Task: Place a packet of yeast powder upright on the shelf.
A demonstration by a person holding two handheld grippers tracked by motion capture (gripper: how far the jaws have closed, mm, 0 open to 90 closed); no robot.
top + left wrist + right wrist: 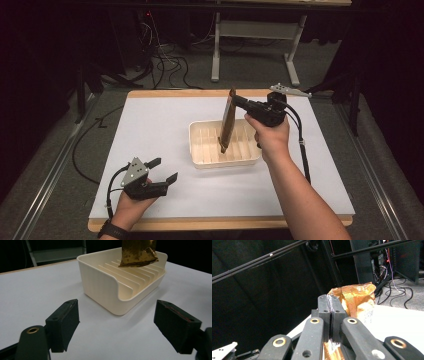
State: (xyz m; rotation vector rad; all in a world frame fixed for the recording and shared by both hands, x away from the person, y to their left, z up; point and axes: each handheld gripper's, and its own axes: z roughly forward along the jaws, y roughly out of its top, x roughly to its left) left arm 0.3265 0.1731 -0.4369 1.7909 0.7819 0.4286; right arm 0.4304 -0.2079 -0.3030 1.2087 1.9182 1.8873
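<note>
Two grippers work over a white table mat (165, 125).

Left side: the left gripper (162, 170) rests at the near left of the mat, jaws spread wide and holding nothing. In the left gripper view its two black pads (65, 322) frame the tray from well short of it.

Centre: a cream slotted tray (200, 145) sits on the mat, right of centre, with parallel ribs running across its floor.

Right side: the right gripper (239, 102) is clamped on the upper end of a gold-brown foil packet (227, 120). In the right gripper view the jaws are pressed together on the crinkled seam.

Position: the packet hangs over the tray, lower end down among the ribs; contact with the floor cannot be confirmed.

Orientation: the long axis is near vertical, top leaning slightly right and far. The flat faces appear roughly parallel to the ribs.

Handling, as judged: the packet looks light, thin and flexible, with a smooth film likely to slip. Grip the flat sealed edge, as now. Excess clamping may crease it, and the free lower end may swing or buckle against a rib.
</note>
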